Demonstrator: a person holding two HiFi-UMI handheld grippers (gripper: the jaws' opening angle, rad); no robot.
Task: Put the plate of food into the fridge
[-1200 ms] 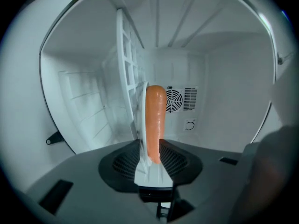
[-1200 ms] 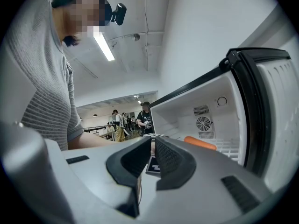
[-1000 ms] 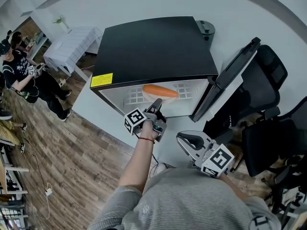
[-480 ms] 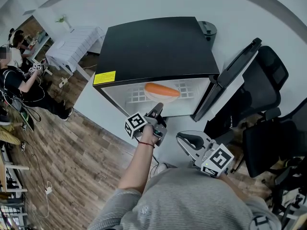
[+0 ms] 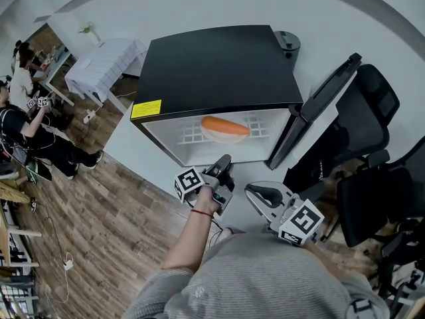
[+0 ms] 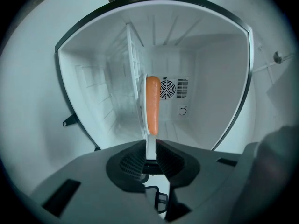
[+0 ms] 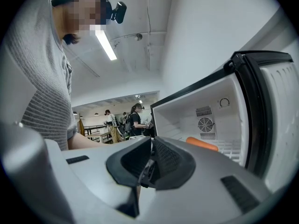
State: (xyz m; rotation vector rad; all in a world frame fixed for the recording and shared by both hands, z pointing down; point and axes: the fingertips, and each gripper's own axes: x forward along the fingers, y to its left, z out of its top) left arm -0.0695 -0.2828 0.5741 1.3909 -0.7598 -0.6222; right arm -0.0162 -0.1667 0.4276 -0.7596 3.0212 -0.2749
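Note:
A white plate (image 5: 223,135) with a long orange food item (image 5: 226,125) rests on the wire shelf (image 5: 259,126) inside the open black mini fridge (image 5: 219,65). My left gripper (image 5: 224,160) hangs just outside the fridge opening, a short way back from the plate. Its jaws are closing with a narrow gap and nothing between them. In the left gripper view the orange food (image 6: 152,104) and the plate (image 6: 145,125) appear edge-on beyond the left gripper (image 6: 150,158). My right gripper (image 5: 251,191) is shut and empty, low by my torso. The right gripper view shows the orange food (image 7: 202,143) past the right gripper (image 7: 150,164).
The fridge door (image 5: 319,108) stands open to the right, with black office chairs (image 5: 372,111) behind it. A white bench (image 5: 99,62) and people (image 5: 26,111) are at far left on the wood floor. A fan grille (image 6: 167,88) shows on the fridge's back wall.
My left gripper has drawn back out of the fridge toward me, leaving the plate on the shelf. The right gripper has stayed put.

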